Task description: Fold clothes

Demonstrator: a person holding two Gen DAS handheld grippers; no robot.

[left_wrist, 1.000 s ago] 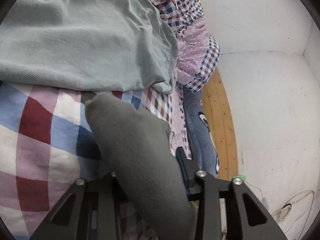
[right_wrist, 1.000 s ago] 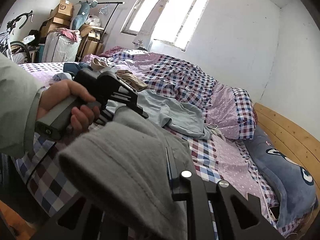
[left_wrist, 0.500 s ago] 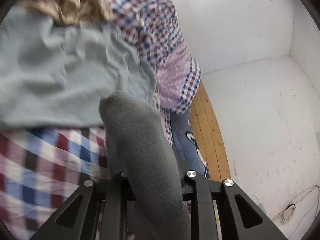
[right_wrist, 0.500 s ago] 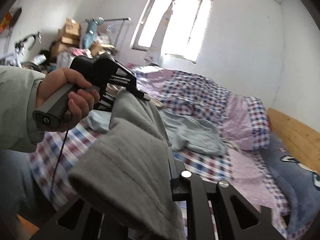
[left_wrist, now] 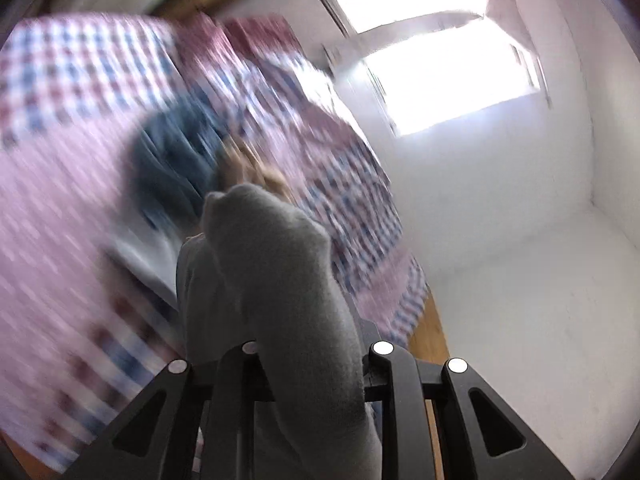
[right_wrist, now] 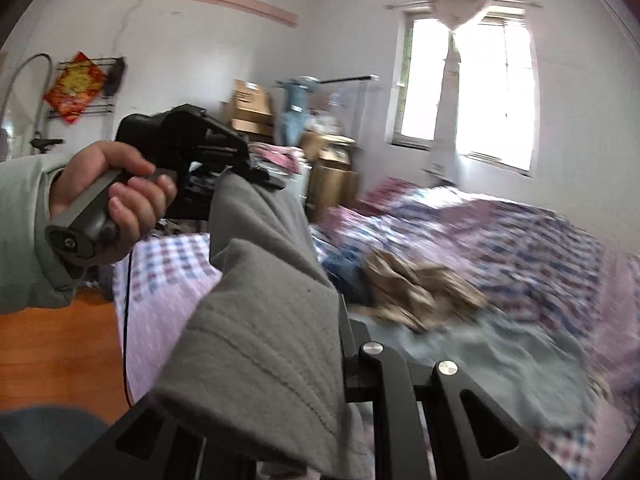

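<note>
A grey garment [right_wrist: 264,304] is stretched in the air between both grippers above the bed. My left gripper [left_wrist: 312,360] is shut on one end of the grey garment [left_wrist: 280,280], which bulges up between its fingers. My right gripper [right_wrist: 340,364] is shut on the other end, and a stitched hem drapes over its left finger. In the right wrist view a hand [right_wrist: 116,196] holds the left gripper [right_wrist: 240,164] up at the left, clamped on the cloth. The fingertips of both are hidden by fabric.
The bed [right_wrist: 500,236] has a checked quilt with a tan garment [right_wrist: 420,284], a dark blue garment [left_wrist: 172,164] and a pale green garment [right_wrist: 480,356] on it. Cardboard boxes [right_wrist: 248,108] and a clothes rack stand by the window [right_wrist: 468,88]. An orange wooden floor [right_wrist: 52,344] lies at left.
Both grippers have risen and swung with the grey garment. The left view has tilted up from the pale green garment to the window; the right view has turned left toward the boxes.
</note>
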